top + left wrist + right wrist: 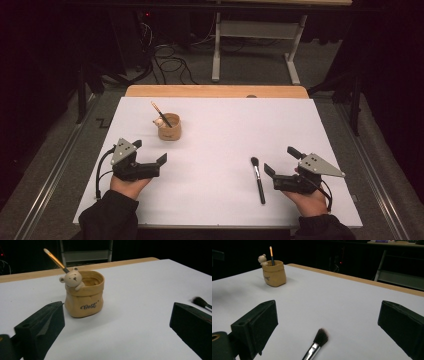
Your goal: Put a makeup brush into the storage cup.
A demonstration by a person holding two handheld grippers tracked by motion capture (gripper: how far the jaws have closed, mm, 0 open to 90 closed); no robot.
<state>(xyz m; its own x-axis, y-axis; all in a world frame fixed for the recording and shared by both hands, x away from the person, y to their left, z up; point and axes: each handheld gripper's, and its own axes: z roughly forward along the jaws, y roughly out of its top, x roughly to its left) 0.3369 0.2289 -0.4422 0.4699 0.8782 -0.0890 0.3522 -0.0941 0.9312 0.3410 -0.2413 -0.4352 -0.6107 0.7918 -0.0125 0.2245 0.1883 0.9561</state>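
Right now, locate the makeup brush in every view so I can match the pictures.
High view: makeup brush lies right of centre, beside the right gripper.
Left gripper view: its bristle tip shows at the right edge.
Right gripper view: bottom centre, between the jaws.
Shared landmark: the bear cup.

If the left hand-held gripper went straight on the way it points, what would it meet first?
Probably the bear pot, which sits between its open jaws ahead, left hand-held gripper; bare table lies between. Depth unclear.

On the tabletop (220,150), the holder (169,127) sits ahead of my left tool (150,151) with a pencil (161,114) in it; the brush (258,179) lies just left of my right tool (281,161)
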